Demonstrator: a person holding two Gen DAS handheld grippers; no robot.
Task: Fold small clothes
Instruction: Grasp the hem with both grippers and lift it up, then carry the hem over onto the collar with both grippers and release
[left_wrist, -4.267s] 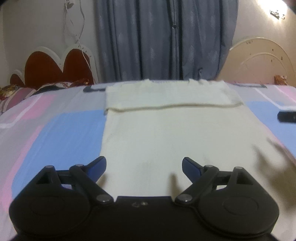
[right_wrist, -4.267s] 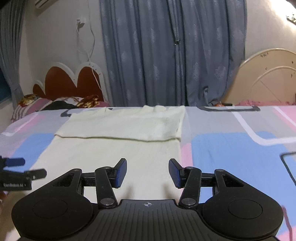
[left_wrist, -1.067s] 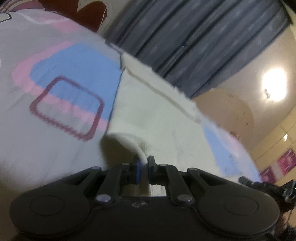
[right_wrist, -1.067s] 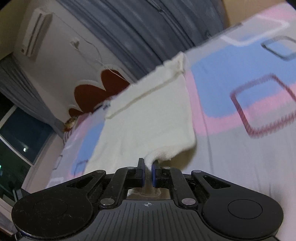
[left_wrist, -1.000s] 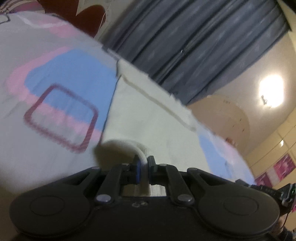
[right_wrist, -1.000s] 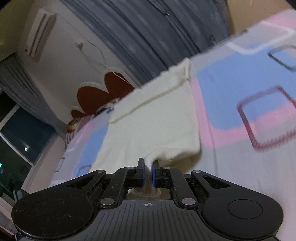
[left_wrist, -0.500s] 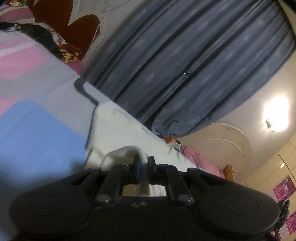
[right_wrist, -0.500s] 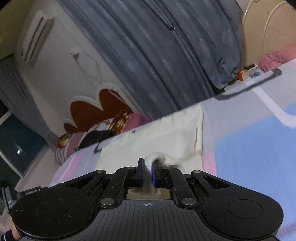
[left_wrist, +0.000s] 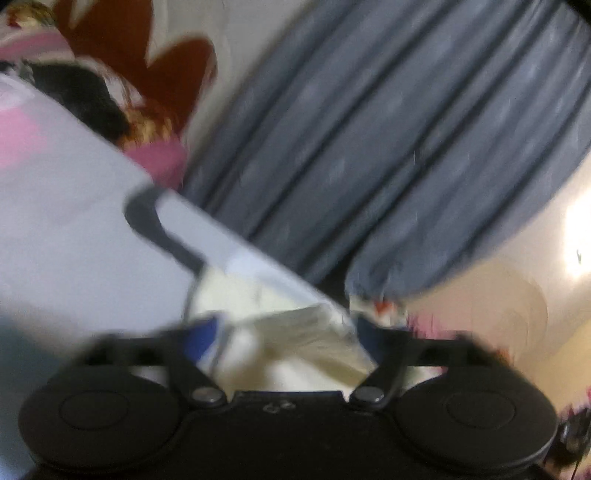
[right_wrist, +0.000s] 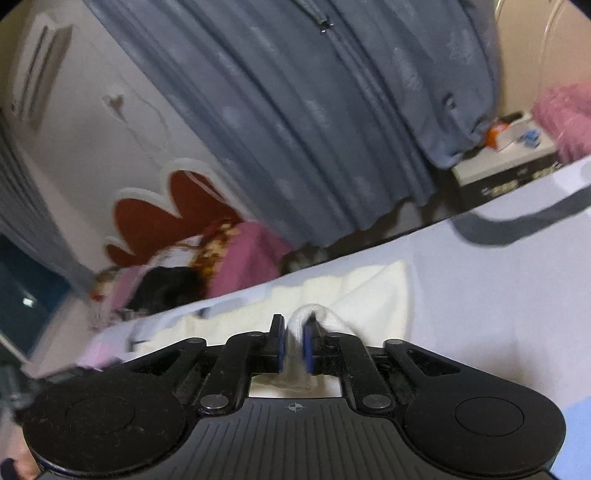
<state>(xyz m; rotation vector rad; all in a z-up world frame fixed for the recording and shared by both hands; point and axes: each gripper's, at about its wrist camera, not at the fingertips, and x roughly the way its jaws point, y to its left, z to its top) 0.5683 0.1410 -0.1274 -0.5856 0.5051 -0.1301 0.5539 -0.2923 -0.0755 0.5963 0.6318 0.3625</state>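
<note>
– Why are both grippers reaching toward the bed's (right_wrist: 498, 295) far edge?

– They are laying the cream shirt (right_wrist: 373, 291) over itself there. The left gripper (left_wrist: 286, 341) is opening wide; the right gripper (right_wrist: 294, 349) is loosening, cloth between its jaws.

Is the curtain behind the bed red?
No, the curtain hanging behind the bed is grey-blue; only the scalloped headboard beside it is dark red.
</note>
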